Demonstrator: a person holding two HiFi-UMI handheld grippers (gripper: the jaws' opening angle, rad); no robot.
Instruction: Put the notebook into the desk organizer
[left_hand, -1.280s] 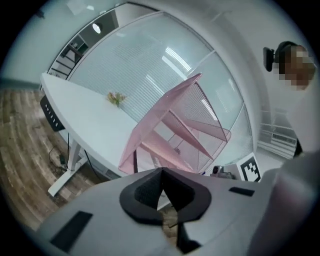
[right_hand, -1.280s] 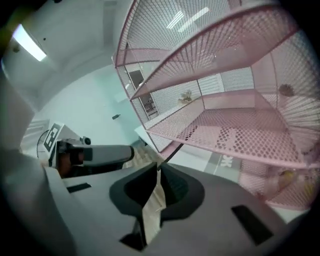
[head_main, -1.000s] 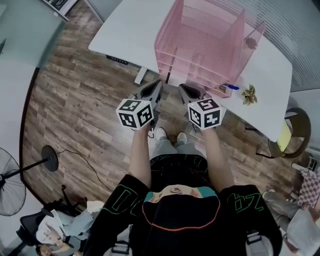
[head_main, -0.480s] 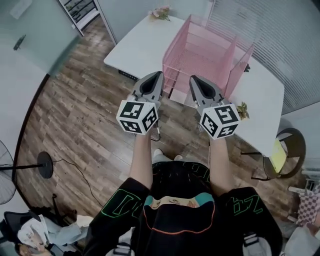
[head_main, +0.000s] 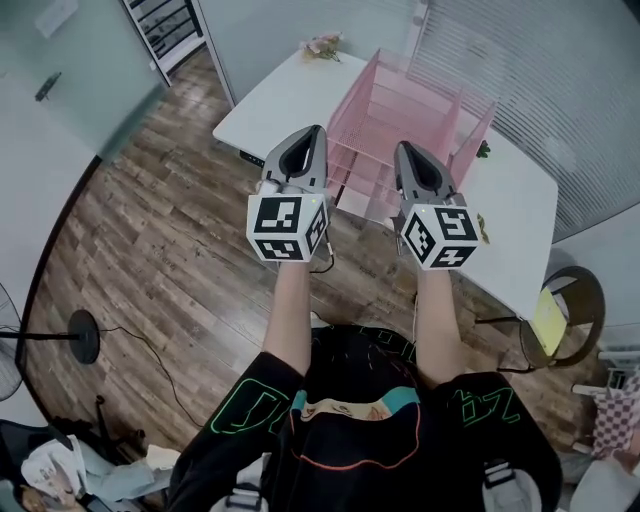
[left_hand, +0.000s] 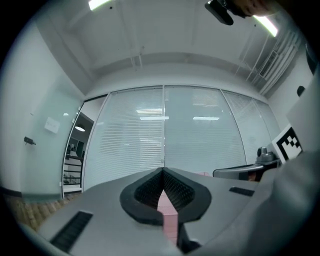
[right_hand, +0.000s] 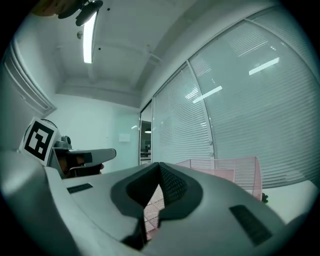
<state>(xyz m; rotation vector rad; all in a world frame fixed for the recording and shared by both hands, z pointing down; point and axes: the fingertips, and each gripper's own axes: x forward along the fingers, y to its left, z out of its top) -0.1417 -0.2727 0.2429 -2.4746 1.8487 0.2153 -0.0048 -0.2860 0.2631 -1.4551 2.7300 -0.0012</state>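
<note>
Pink mesh desk organizer (head_main: 400, 100), head view: on white surface (head_main: 270, 95), just ahead of and below the fingers. Left gripper (head_main: 310, 140) and right gripper (head_main: 408, 158) side by side, lifted and carried forward since a second ago, from short of the near edge to over the organizer's front.

Left gripper view: fingers (left_hand: 150, 192) pressed together, nothing pinched; pink sliver showing beyond the tips.

Right gripper view: fingers (right_hand: 172, 186) pressed together, empty; organizer right of and beyond the tips.

Notebook: unseen in every view. Judged: no carry under way; already stowed or not yet fetched, undecidable.
</note>
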